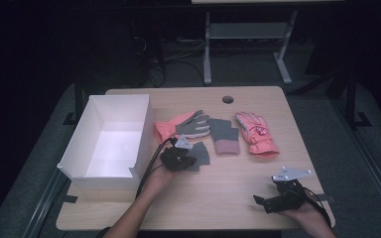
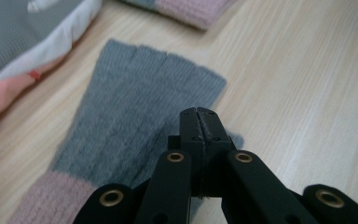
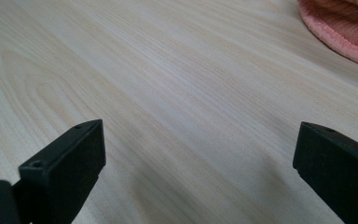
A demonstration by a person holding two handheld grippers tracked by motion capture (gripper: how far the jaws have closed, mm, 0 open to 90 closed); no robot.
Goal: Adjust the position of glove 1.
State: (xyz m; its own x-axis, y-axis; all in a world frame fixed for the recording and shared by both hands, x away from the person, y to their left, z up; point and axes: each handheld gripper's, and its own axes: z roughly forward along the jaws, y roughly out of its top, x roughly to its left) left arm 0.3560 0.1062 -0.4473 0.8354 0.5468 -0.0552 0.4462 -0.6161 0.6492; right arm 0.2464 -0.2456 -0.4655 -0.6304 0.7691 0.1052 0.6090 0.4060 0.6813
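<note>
Box (image 1: 110,144) holds nothing yet, four gloves remain out; left gripper (image 2: 199,113) pinches grey knit glove (image 2: 140,107), right gripper (image 3: 200,154) gapes idle.

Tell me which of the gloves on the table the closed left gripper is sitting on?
The grey fingerless knit glove with a pink cuff, nearest the person; the left gripper rests on it. Its twin and the padded gloves lie farther back.

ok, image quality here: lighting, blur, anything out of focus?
High view: dim, room beyond the table nearly black, white box the brightest patch. Left gripper view: well lit, grey knit glove fairly sharp, left gripper soft up close. Right gripper view: even light, wood grain crisp, right gripper slightly blurred, faint shadow beneath.
</note>
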